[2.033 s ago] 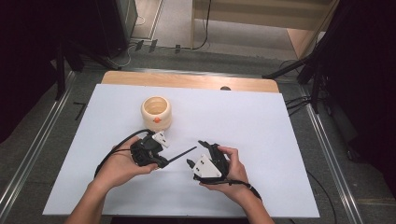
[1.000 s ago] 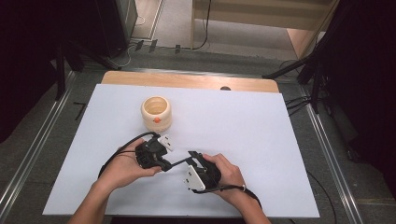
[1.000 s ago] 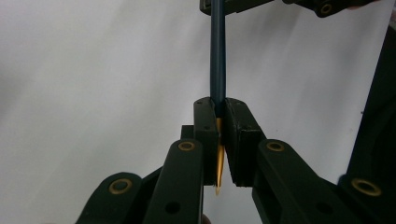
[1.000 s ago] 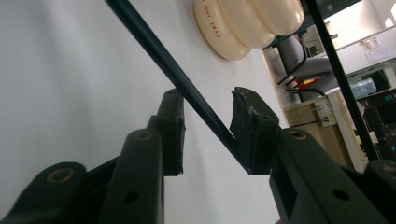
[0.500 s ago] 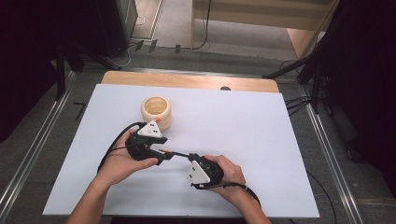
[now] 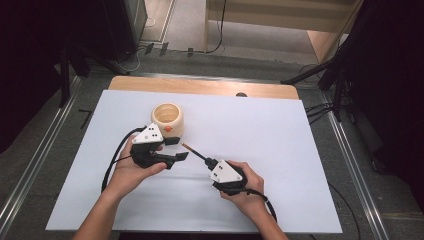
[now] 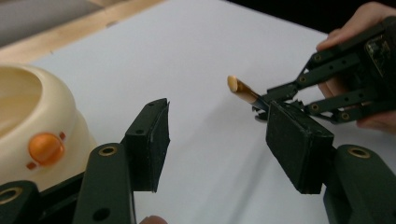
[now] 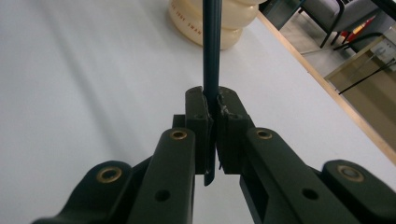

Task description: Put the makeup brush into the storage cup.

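Right gripper (image 8: 211,119) clamps the pencil (image 8: 210,51), which projects straight ahead; left gripper (image 7: 217,140) apart, empty. Lettering on holder (image 8: 212,23) illegible.

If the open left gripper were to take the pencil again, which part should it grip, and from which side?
Probably the free dark shaft of the pencil, between its tan tip and the right gripper, which is shut on the rear. The left gripper should come from the cup side with its jaws either side of the thin shaft, since the shaft is raised off the table and that stretch is bare.
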Tool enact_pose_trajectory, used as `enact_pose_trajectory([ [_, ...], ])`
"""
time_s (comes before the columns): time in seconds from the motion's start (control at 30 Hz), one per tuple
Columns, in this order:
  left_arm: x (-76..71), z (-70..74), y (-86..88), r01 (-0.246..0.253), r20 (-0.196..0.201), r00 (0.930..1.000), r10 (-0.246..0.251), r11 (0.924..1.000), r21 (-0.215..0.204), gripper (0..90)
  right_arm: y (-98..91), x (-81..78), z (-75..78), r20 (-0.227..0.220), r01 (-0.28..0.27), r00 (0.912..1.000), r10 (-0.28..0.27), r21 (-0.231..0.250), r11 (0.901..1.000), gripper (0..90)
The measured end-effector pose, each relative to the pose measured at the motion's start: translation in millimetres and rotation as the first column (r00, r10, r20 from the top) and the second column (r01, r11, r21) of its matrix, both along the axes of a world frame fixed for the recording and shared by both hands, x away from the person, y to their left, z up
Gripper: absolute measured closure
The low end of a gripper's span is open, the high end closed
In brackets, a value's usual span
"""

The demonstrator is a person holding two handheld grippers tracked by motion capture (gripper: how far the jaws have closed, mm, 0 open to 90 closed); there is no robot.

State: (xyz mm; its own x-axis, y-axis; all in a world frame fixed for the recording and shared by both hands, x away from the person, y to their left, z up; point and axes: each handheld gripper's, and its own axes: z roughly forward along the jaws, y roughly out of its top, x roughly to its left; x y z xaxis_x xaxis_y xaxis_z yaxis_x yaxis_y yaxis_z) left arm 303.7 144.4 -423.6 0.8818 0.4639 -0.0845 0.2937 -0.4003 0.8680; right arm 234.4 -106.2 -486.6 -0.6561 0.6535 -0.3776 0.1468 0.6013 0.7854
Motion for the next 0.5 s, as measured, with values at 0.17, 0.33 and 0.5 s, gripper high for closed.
enact_pose_trajectory([
  [0.17, 0.6, -2.0, 0.8, 0.007, -0.009, 0.9999, -0.008, 0.996, -0.089, 45.5, -3.0, 0.3, 3.7, -0.021, 0.009, 0.9998, -0.007, 0.087, 0.9962, 86.1],
  [0.33, -1.2, -4.3, -5.0, 0.038, -0.003, 0.9992, -0.039, 0.99, -0.136, 49.7, -3.4, 0.0, 5.2, -0.041, 0.004, 0.9992, 0.001, 0.137, 0.9906, 86.0],
  [0.5, -3.3, -10.0, -12.6, 0.054, -0.012, 0.9983, -0.057, 0.9817, -0.183, 54.0, -1.7, -0.9, 5.5, -0.049, -0.001, 0.9987, 0.009, 0.152, 0.9883, 86.0],
])
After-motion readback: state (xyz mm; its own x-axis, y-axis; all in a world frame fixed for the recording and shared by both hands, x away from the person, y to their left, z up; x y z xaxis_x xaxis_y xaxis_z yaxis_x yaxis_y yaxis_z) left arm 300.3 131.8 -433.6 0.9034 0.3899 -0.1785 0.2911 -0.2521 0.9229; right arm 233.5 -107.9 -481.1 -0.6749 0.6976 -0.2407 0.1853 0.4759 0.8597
